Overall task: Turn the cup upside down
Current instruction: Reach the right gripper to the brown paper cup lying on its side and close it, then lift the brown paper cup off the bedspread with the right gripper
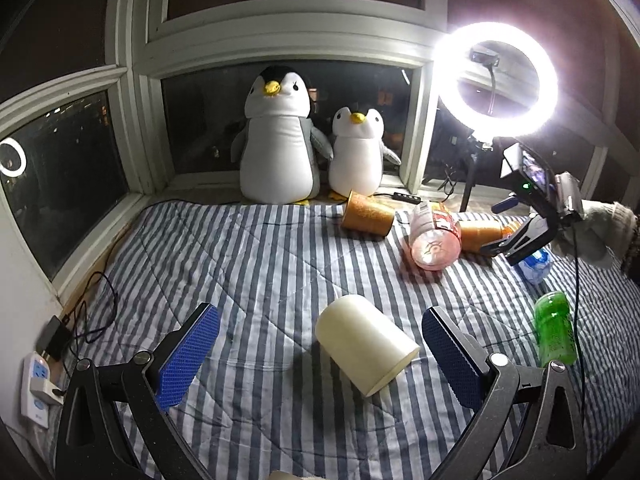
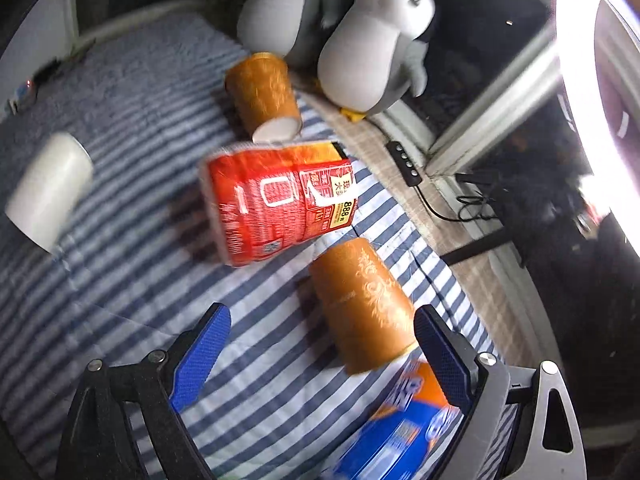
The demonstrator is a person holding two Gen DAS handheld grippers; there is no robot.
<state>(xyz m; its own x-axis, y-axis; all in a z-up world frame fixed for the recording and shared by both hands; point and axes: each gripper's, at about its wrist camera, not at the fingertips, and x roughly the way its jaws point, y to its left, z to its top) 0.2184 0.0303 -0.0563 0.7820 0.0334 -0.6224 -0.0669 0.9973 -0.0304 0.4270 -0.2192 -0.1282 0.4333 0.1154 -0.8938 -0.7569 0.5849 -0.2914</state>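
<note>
A cream cup lies on its side on the striped blanket, mouth toward the lower right. My left gripper is open, its blue pads on either side of the cup, not touching it. In the right wrist view the cream cup lies at the far left. My right gripper is open above the blanket, with an orange cup lying between its fingers, close to the right pad. The right gripper also shows in the left wrist view, held by a gloved hand.
A second orange cup, a red-labelled container, a green bottle and a blue packet lie on the blanket. Two plush penguins stand at the window. A ring light glares right. A power strip sits left.
</note>
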